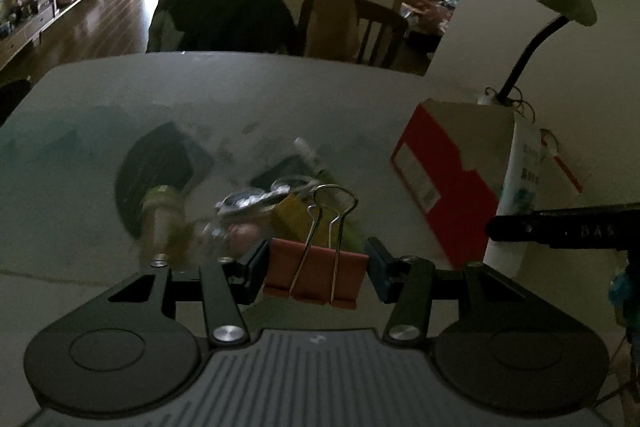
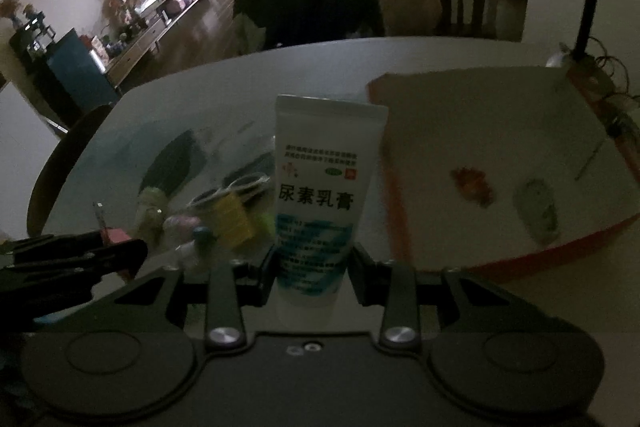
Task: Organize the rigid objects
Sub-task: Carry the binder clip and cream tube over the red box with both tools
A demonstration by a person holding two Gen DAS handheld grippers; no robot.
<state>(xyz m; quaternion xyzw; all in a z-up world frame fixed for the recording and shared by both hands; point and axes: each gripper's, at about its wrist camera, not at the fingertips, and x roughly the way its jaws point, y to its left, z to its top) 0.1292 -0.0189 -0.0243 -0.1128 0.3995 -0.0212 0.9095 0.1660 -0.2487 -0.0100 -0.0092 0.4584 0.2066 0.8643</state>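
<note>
Left wrist view: the left gripper [image 1: 316, 273] pinches a red clip [image 1: 316, 277] at the bottom middle, above a blurry pile [image 1: 240, 211] on the table [image 1: 120, 115]. A red box [image 1: 448, 171] sits at the right. Right wrist view: the right gripper [image 2: 312, 275] squeezes a white tube [image 2: 320, 195] in the middle, left of the open box [image 2: 480, 131].

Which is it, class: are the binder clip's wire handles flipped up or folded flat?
Flipped up. The binder clip's two wire loops rise clear above its orange body, held in the left gripper.
</note>
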